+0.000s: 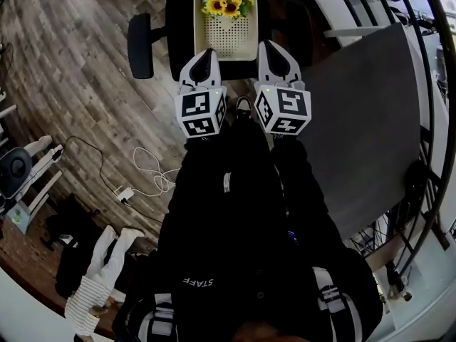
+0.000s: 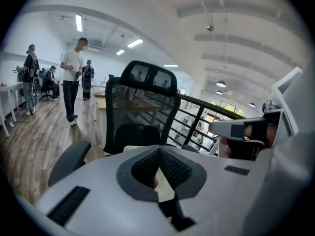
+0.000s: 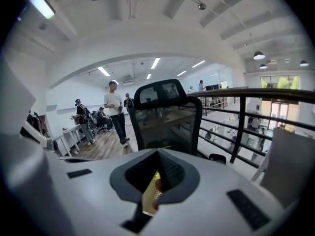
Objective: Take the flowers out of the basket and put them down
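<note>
1. Looking down, I have my left tool point(image 1: 206, 53) and my right tool point(image 1: 271, 47) side by side, both tips just short of the near rim of the basket point(image 1: 226, 41).
2. My left tool's jaws are pressed together with nothing between them. My right tool's jaws are narrowed to a thin slit and grip nothing; cream basket wall and a bit of yellow show through it.
3. Yellow flowers point(image 1: 226, 1) lie at the far end of the basket, beyond both tools, and neither tool touches them.
4. That basket stands on the seat of a black office chair point(image 1: 140, 45), with one armrest out to the left of my left tool. Its mesh backrest point(image 2: 140, 112) rises straight ahead of both tools.
5. A grey surface point(image 1: 363, 120) lies to the right of my right tool.
6. Wood-plank floor point(image 1: 71, 70) spreads to the left of my left tool, and a white cable point(image 1: 153, 169) lies loose on it behind that tool.
7. Ahead, the room is an open office with a white ceiling and strip lights point(image 2: 78, 22). A black railing point(image 3: 246, 127) runs ahead and to the right. A person point(image 2: 73, 77) in a white shirt stands ahead to the left, with others further back.
</note>
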The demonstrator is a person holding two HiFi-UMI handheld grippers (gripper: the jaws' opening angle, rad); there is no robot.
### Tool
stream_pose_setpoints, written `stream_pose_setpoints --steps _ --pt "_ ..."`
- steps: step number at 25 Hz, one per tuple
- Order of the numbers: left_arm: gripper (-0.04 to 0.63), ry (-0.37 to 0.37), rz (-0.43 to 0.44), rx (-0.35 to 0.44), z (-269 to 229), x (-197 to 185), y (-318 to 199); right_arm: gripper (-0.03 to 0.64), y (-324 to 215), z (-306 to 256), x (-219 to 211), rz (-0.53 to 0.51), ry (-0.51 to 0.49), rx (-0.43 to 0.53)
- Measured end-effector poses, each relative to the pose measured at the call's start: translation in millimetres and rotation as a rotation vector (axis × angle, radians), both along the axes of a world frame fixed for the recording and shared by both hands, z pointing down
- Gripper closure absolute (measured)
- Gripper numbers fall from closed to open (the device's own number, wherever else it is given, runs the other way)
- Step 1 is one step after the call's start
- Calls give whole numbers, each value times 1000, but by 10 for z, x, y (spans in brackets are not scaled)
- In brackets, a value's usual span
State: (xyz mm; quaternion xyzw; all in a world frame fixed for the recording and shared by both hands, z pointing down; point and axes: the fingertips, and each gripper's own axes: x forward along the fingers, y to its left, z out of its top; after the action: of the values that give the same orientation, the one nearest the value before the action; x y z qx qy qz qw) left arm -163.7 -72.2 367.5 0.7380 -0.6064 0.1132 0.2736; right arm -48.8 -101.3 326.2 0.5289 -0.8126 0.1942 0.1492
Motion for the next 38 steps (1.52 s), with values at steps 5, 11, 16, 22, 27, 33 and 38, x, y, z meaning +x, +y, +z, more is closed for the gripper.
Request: stream_pose_setpoints --steps 5,11,16,22,27,33,38 --pt "597 -11 -5 -28 651 26 -272 604 -292 614 70 15 14 -14" --pt "597 -7 -4 -38 1331 123 -591 604 -618 1288 145 30 14 -22" --pt "597 -17 -5 -53 1764 119 -716 604 -791 1650 161 23 30 -10" --pt "597 -16 -4 -76 2186 181 -896 604 -1007 1989 225 32 55 -15" --pt "597 -20 3 -111 2498 220 -1046 604 -1136 2222 267 33 78 -22" --pt "597 -20 5 -158 2817 252 -1105 604 -1153 2468 247 21 92 -53" --pt "597 -37 13 -194 3062 288 -1163 604 -1187 2657 256 12 100 -79"
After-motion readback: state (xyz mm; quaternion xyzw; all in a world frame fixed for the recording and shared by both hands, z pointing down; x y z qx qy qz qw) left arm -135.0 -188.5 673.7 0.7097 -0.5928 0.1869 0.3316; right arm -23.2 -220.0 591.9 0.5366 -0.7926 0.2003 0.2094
